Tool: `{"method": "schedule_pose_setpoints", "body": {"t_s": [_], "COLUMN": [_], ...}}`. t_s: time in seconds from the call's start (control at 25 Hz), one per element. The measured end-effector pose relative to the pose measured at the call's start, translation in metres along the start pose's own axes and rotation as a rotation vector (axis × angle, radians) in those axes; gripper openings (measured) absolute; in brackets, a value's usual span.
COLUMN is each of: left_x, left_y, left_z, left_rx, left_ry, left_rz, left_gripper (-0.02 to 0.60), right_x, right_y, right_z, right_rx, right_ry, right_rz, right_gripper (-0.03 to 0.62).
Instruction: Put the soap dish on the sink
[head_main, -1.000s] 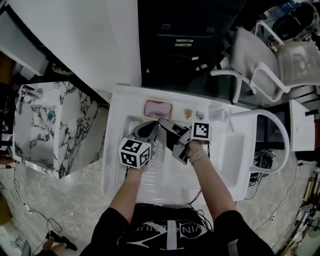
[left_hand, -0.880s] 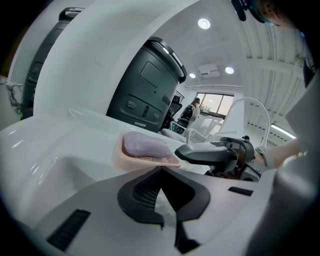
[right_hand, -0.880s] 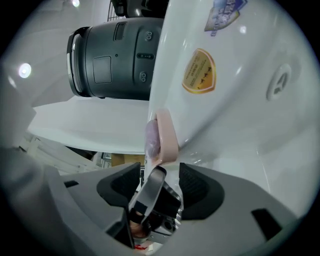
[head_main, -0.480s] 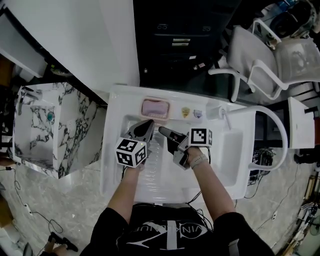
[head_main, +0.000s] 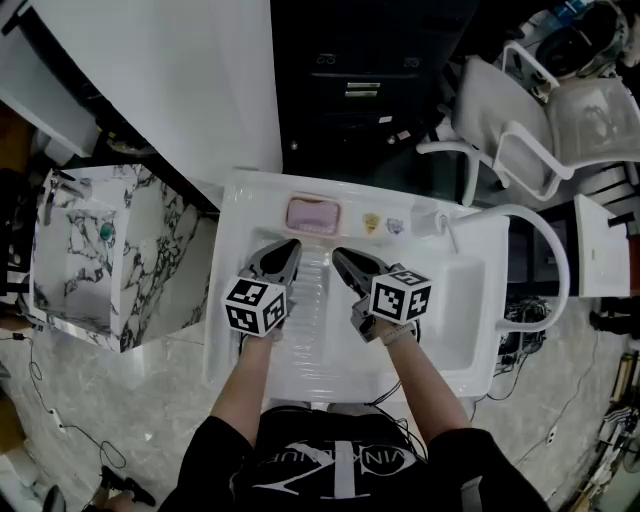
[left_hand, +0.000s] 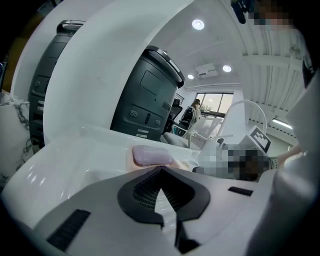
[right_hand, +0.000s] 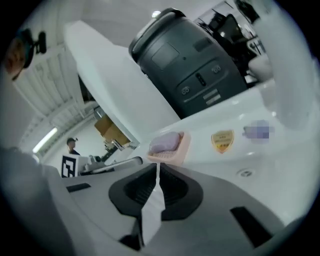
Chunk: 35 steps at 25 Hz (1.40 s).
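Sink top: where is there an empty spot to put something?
Bare: the back ledge left of the soap dish, and the right basin. Crowded: dish to faucet, with two stickers; and over the middle basin, the left gripper and the right gripper, whose jaws just closed on nothing.

Soap dish (head_main: 315, 215) on back ledge of sink (head_main: 232, 335)

Black short-sleeve tee (head_main: 225, 450), white chest print (head_main: 335, 466), b/w marker cubes (head_main: 262, 305)

Floor (head_main: 130, 410): pale stone-look tiles. Marble-patterned unit (head_main: 150, 250) stands at left; white mesh chairs (head_main: 540, 130) at upper right. Dark cabinet (head_main: 360, 80) at rear (drawer fronts visible). Recessed ceiling lights (left_hand: 198, 24) lit; window (left_hand: 216, 102) bright.
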<state>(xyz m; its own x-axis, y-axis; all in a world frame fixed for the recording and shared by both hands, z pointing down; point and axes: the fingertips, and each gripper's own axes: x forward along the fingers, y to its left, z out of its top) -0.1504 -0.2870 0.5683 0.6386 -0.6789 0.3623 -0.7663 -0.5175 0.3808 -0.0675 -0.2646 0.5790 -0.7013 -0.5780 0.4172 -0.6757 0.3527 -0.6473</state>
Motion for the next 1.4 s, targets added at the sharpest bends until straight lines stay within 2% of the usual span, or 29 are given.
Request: {"method": "schedule_pose_setpoints", "body": {"t_s": [0.2, 0.28, 0.36, 0.88, 1.4], "left_x": [-0.015, -0.022, -0.029, -0.078, -0.119], "left_y": [0.001, 0.0, -0.001, -0.009, -0.027], "left_z": [0.009, 0.015, 0.02, 0.059, 0.098], "left_rx": [0.019, 0.031, 0.049, 0.122, 0.196], "left_ry": [-0.018, -0.029, -0.038, -0.135, -0.235], "left_rz": [0.014, 0.018, 0.023, 0.057, 0.083], "left_gripper": [0.012, 0.012, 0.012, 0.012, 0.012], "right_x": [-0.023, -0.033, -0.043, -0.094, -0.129], "right_y": [0.003, 0.009, 0.014, 0.035, 0.056], "right_z": [0.013, 0.019, 0.026, 0.057, 0.075], "right_rx": [-0.386, -0.485, -0.534, -0.674, -0.689], "right_ry": [-0.039, -0.055, -0.075, -0.175, -0.281], "right_rz": [-0.16, -0.192, -0.212, -0.308, -0.335], "right_gripper": [0.037, 0.037, 0.037, 0.034, 0.032]}}
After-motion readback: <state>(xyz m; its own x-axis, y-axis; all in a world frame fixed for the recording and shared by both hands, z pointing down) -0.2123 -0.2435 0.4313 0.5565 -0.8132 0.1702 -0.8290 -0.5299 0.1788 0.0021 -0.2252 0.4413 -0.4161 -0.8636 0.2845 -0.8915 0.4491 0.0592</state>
